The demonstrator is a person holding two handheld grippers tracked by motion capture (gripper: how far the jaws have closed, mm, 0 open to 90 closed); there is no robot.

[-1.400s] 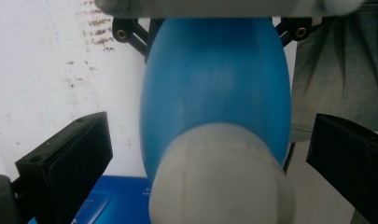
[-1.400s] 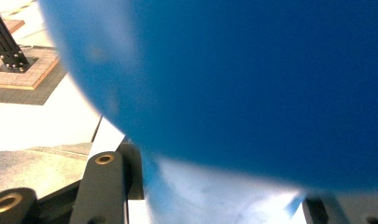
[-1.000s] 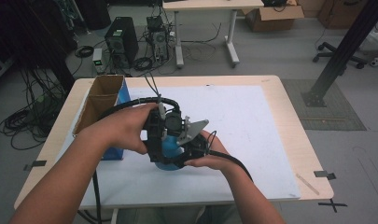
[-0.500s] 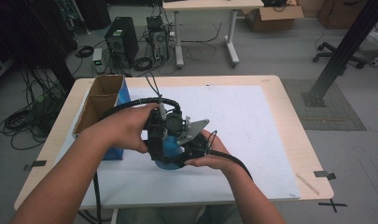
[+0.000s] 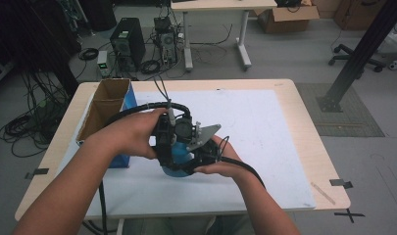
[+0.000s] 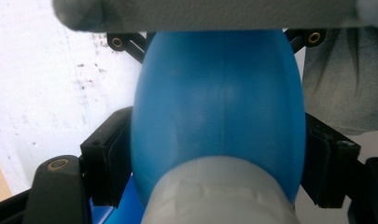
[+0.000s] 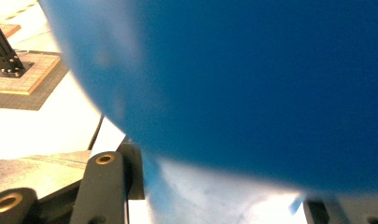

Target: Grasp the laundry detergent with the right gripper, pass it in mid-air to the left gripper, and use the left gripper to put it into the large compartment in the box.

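my right tool [image 5: 198, 159] was already closed on the blue bulb [image 6: 217, 107] above the desk [image 5: 284, 122], and my left tool [image 5: 164, 147] had just been closing onto its sides, so squeezing or moving it was left.

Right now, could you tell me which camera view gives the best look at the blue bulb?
The left gripper view: the blue bulb sits whole and sharp between that gripper's black pads. The right gripper view catches it too close, a blurred blue mass. The high view leaves just a sliver showing beneath the hands and grippers.
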